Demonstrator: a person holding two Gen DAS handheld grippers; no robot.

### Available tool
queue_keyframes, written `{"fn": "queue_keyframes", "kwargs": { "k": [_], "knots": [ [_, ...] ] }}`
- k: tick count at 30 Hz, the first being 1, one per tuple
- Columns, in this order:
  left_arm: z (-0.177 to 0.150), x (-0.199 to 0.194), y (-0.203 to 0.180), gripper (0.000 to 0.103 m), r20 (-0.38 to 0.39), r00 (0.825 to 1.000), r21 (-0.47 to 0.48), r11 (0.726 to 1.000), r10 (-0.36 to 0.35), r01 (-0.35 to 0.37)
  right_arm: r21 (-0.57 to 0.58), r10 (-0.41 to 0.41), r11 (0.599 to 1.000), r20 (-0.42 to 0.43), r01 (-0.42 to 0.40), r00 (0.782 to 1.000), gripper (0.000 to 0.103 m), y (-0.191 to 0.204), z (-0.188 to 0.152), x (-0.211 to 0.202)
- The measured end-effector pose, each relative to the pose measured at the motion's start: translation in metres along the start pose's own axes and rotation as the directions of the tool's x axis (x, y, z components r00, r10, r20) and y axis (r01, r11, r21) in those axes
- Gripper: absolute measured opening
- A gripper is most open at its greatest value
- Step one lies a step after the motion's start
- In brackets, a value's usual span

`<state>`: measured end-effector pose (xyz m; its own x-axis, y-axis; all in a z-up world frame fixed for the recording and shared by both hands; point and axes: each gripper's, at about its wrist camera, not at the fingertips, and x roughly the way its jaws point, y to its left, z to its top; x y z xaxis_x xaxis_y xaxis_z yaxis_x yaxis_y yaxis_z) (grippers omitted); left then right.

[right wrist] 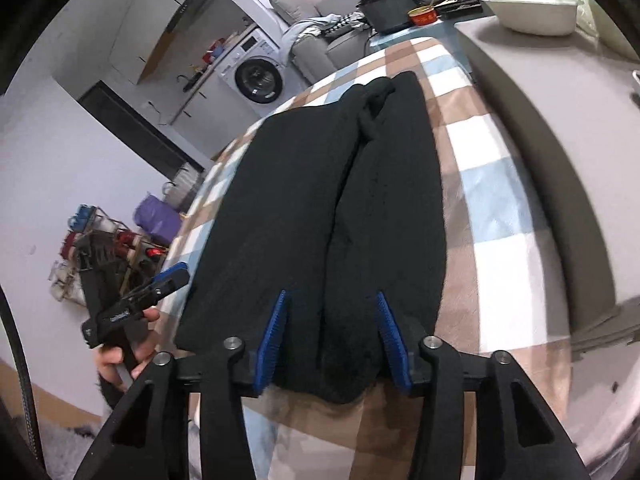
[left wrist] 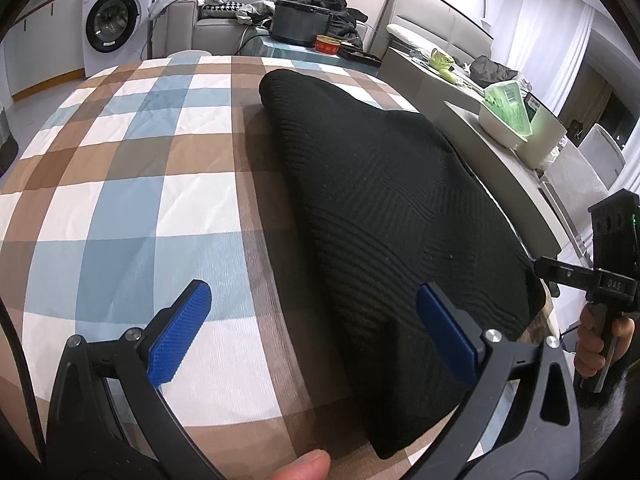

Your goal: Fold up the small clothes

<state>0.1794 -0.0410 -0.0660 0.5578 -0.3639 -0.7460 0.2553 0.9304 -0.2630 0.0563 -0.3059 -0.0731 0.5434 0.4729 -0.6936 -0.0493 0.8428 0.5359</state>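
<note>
The black ribbed knit garment point(left wrist: 384, 208) lies folded lengthwise on the checked cloth-covered worktop point(left wrist: 132, 168) — likely one cross fold left. Left gripper point(left wrist: 316, 332) gapes empty; right gripper point(right wrist: 334, 340) half-open, straddling the near hem — not pinching.

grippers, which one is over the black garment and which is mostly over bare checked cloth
The right gripper straddles the near end of the black garment. The left gripper, open wide, sits mostly over the checked cloth.

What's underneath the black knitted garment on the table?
The black knitted garment lies on the checked cloth, which shows all around it. Whatever sits directly beneath the garment is covered.
</note>
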Motion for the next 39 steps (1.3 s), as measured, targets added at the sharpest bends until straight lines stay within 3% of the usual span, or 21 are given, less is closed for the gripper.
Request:
{"fn": "queue_keyframes", "kwargs": {
  "k": [4,8,10,12,15,19,22,27,31,36,39],
  "knots": [
    [-0.001,0.001,0.0,0.102,-0.005,1.0,0.0,1.0,0.008,-0.008,-0.035,0.009,0.999,-0.006,-0.009,1.0,0.056,0.005,0.006,0.009],
    [0.0,0.005,0.002,0.102,-0.012,1.0,-0.011,1.0,0.009,-0.009,-0.094,-0.056,0.994,0.004,0.056,0.998,0.054,0.007,0.019,0.029],
    [0.0,0.006,0.002,0.102,-0.016,1.0,-0.012,1.0,0.011,-0.011,-0.139,-0.114,0.984,0.016,0.115,0.993,0.035,0.014,0.02,0.036],
    [0.0,0.006,0.003,0.102,-0.016,1.0,-0.011,1.0,0.013,-0.013,-0.171,-0.106,0.979,0.024,0.108,0.994,0.01,0.021,0.026,0.038],
    [0.002,0.002,0.003,0.102,-0.008,1.0,-0.013,1.0,0.01,-0.01,-0.233,-0.102,0.965,0.099,0.122,0.99,0.007,0.041,0.036,0.021],
    [0.006,-0.005,0.001,0.102,0.011,1.0,-0.016,1.0,0.005,-0.005,-0.284,-0.125,0.942,0.191,0.176,0.974,0.005,0.061,0.05,-0.006],
    [0.008,-0.007,0.001,0.102,0.017,1.0,-0.016,1.0,0.004,-0.004,-0.283,-0.198,0.924,0.216,0.256,0.956,0.005,0.055,0.051,-0.011],
    [0.005,0.003,0.001,0.102,-0.01,1.0,-0.02,1.0,0.003,-0.003,-0.193,-0.309,0.929,0.066,0.316,0.949,0.005,0.003,0.032,0.025],
    [0.003,0.011,-0.002,0.102,-0.031,0.999,-0.007,1.0,0.008,-0.009,-0.149,-0.275,0.949,0.039,0.277,0.961,0.008,-0.008,0.034,0.026],
    [0.003,0.014,-0.001,0.102,-0.025,1.0,-0.014,1.0,0.007,-0.008,-0.105,-0.217,0.969,0.086,0.226,0.972,0.027,-0.011,0.048,0.014],
    [0.002,0.017,0.0,0.102,-0.035,0.999,-0.021,1.0,0.009,-0.009,-0.095,-0.197,0.975,0.065,0.203,0.978,0.028,-0.015,0.049,0.021]
  ]
}}
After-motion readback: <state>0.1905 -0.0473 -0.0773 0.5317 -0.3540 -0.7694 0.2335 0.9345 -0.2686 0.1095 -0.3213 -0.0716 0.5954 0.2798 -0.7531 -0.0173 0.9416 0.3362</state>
